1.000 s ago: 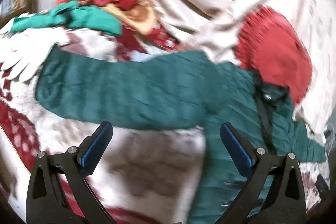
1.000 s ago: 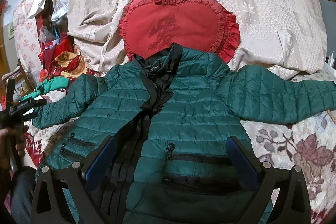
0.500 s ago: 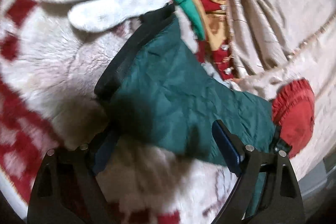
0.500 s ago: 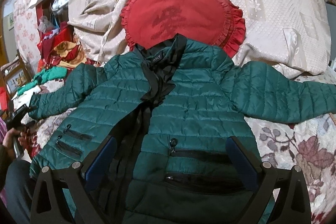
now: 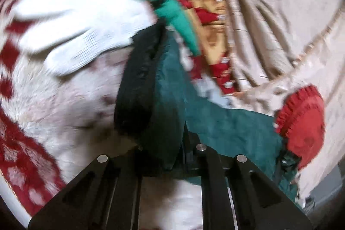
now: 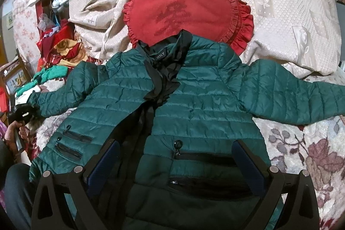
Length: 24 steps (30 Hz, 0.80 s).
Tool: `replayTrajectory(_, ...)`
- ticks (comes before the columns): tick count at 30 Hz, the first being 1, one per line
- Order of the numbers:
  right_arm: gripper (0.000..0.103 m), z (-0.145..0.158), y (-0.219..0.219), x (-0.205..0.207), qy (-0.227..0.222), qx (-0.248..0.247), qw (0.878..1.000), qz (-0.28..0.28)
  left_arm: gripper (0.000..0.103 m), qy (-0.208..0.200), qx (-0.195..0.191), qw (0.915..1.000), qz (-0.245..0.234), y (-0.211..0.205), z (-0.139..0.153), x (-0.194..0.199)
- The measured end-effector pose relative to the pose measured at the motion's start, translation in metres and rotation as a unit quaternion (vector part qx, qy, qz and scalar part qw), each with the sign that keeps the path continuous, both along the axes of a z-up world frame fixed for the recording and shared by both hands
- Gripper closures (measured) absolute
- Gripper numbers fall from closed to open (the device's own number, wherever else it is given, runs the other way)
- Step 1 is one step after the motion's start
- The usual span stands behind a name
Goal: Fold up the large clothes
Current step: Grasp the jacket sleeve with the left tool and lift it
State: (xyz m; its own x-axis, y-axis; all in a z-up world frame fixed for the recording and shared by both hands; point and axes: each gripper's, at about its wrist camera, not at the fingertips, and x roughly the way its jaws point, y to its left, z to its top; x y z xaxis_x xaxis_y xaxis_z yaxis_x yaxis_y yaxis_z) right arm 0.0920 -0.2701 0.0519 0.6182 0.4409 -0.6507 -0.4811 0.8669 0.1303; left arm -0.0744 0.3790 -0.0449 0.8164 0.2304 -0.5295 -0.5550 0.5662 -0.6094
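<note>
A dark green quilted jacket [image 6: 194, 105] lies face up on the bed with both sleeves spread out, its collar against a red heart-shaped cushion [image 6: 185, 14]. My left gripper [image 5: 172, 143] is shut on the black-edged cuff of the jacket's left sleeve [image 5: 148, 89]; it also shows at the far left of the right wrist view [image 6: 22, 113], held in a hand. My right gripper [image 6: 176, 163] is open and empty, hovering over the jacket's lower front near the zip pockets.
A white glove [image 5: 71, 36] and green cloth [image 5: 172, 12] lie beside the sleeve cuff. A pile of red and yellow clothes [image 6: 60, 46] sits at the left. Beige pillows [image 6: 280, 3] stand behind. The bedspread [image 6: 301, 143] has a floral pattern.
My left gripper moved onto the sleeve cuff and shut on it. The right gripper drifted slightly nearer the jacket and stayed open.
</note>
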Motion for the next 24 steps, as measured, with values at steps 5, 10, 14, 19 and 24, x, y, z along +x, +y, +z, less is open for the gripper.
replayTrajectory(5,0.000,-0.001,-0.006,0.003,0.006,-0.010,0.999,-0.035,0.094,-0.037,0.048,0.9948,-0.081,-0.062,0.058,0.037)
replayTrajectory(10,0.000,-0.005,-0.014,0.012,0.014,-0.037,0.995,-0.088,0.094,-0.071,0.060,0.9822,-0.163,-0.132,0.098,0.082)
replayTrajectory(14,0.000,-0.012,-0.020,0.023,0.020,-0.071,0.987,-0.144,0.094,-0.101,0.057,0.9633,-0.242,-0.204,0.125,0.124)
replayTrajectory(19,0.000,-0.031,-0.035,0.055,0.069,-0.098,0.972,-0.201,0.094,-0.129,0.050,0.9285,-0.345,-0.287,0.149,0.174)
replayTrajectory(24,0.000,-0.038,-0.075,0.070,0.108,-0.079,0.948,-0.290,0.094,-0.131,0.029,0.8809,-0.454,-0.370,0.137,0.231)
